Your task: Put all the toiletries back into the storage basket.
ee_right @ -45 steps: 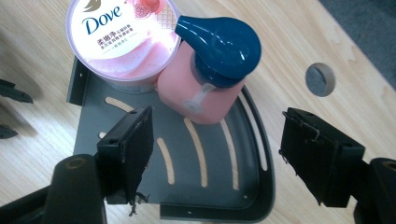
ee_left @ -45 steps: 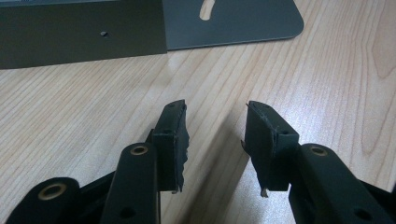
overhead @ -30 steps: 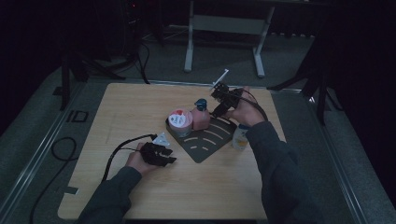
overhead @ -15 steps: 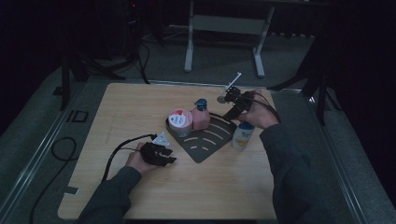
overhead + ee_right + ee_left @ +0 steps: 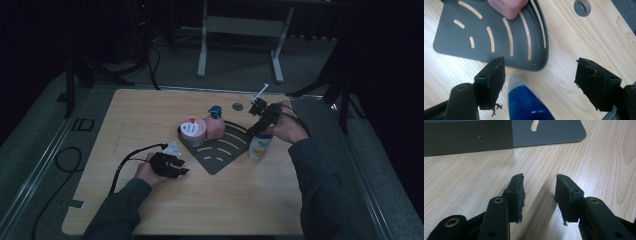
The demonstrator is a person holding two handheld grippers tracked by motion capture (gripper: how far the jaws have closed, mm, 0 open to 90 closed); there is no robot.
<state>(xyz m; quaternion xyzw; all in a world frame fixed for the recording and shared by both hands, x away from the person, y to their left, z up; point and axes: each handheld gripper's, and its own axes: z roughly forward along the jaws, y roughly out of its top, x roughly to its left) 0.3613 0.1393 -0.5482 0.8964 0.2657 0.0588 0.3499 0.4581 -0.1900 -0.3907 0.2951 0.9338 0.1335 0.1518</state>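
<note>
1. On the wooden counter point(image 5: 210, 200) in the high view, a dark grey slotted tray point(image 5: 220, 150) shaped like a quarter circle lies near the middle, with a round red-and-white tub point(image 5: 193, 130) and a pink pump bottle point(image 5: 215, 124) standing on its far edge. A white bottle with a blue cap point(image 5: 260, 146) stands on the counter just beside the tray's right edge. The right tool point(image 5: 262, 111) hovers above that bottle, held in the right hand point(image 5: 287, 127); the left tool point(image 5: 170, 165) rests low on the counter near the tray's left corner
2. In the left gripper view, the left tool point(image 5: 539, 191) is released, its jaws apart over bare wood with nothing between them; the tray's point(image 5: 549, 132) flat edge lies ahead
3. In the right gripper view, the right tool point(image 5: 540, 80) is released with jaws spread wide; the bottle's blue cap point(image 5: 526, 102) rises between them, nearer the left jaw, with no pad pressing on it. The tray point(image 5: 486, 35) and the pink bottle's base point(image 5: 507, 7) lie beyond
</note>
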